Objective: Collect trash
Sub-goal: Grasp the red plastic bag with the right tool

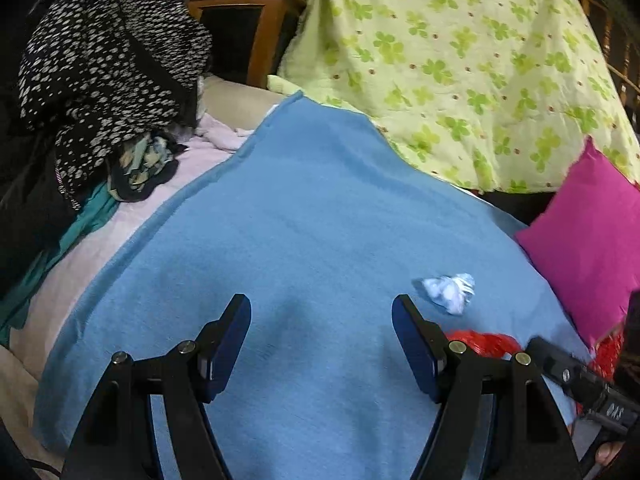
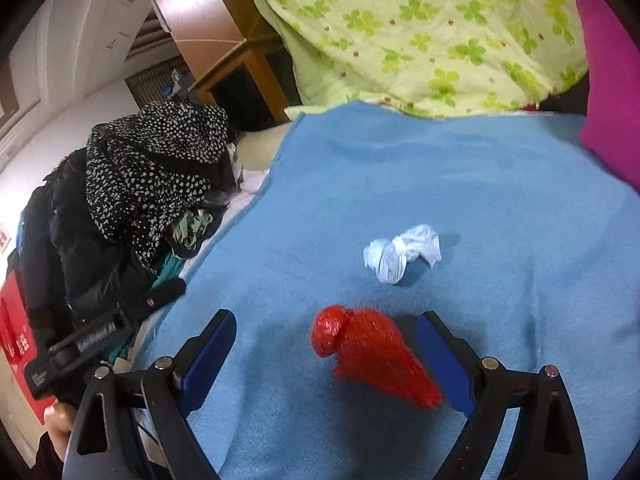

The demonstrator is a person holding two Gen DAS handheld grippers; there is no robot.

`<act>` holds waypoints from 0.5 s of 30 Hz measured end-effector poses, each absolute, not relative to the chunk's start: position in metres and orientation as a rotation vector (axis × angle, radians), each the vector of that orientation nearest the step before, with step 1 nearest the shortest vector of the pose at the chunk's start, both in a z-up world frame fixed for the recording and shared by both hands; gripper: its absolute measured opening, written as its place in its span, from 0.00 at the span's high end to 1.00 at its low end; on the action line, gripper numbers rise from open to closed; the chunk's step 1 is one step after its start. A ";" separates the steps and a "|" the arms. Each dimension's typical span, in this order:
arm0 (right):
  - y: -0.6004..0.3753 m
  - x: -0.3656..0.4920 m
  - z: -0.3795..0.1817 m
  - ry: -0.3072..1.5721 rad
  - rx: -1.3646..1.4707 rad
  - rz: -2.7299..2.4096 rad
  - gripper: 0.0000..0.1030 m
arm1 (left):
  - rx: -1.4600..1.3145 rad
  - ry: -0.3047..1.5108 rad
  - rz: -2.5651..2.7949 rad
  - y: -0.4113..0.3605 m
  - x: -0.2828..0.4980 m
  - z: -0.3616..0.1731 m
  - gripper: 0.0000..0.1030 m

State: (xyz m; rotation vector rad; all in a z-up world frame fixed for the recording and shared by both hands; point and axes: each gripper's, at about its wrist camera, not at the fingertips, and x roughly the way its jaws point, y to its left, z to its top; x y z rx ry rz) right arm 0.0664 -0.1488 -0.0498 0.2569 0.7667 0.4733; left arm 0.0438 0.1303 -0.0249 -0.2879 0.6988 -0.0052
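Note:
A crumpled white paper wad (image 2: 402, 254) lies on the blue blanket (image 2: 460, 184). A twisted red plastic bag (image 2: 372, 352) lies just in front of it, between the open jaws of my right gripper (image 2: 326, 340), toward the right finger; I cannot tell if it touches. In the left wrist view, the white wad (image 1: 450, 290) lies ahead and right of my open, empty left gripper (image 1: 322, 326), and part of the red bag (image 1: 482, 342) shows behind its right finger. The blanket (image 1: 300, 220) fills the middle.
A pile of dark spotted clothes (image 1: 108, 80) sits at the left. A green clover-print quilt (image 1: 460, 60) lies at the back, and a magenta pillow (image 1: 588, 236) at the right. A wooden bed frame (image 2: 240, 76) stands behind.

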 end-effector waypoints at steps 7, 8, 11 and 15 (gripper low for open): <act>-0.140 0.078 -0.066 0.854 0.275 0.488 0.09 | -0.316 0.751 0.039 0.144 0.055 -0.036 0.28; -0.137 0.079 -0.068 0.862 0.266 0.482 0.09 | -0.305 0.760 0.036 0.141 0.055 -0.037 0.28; -0.134 0.086 -0.072 0.883 0.236 0.430 0.09 | -0.269 0.764 0.031 0.134 0.054 -0.038 0.28; -0.144 0.093 -0.077 0.877 0.211 0.308 0.09 | -0.239 0.773 0.008 0.125 0.051 -0.039 0.28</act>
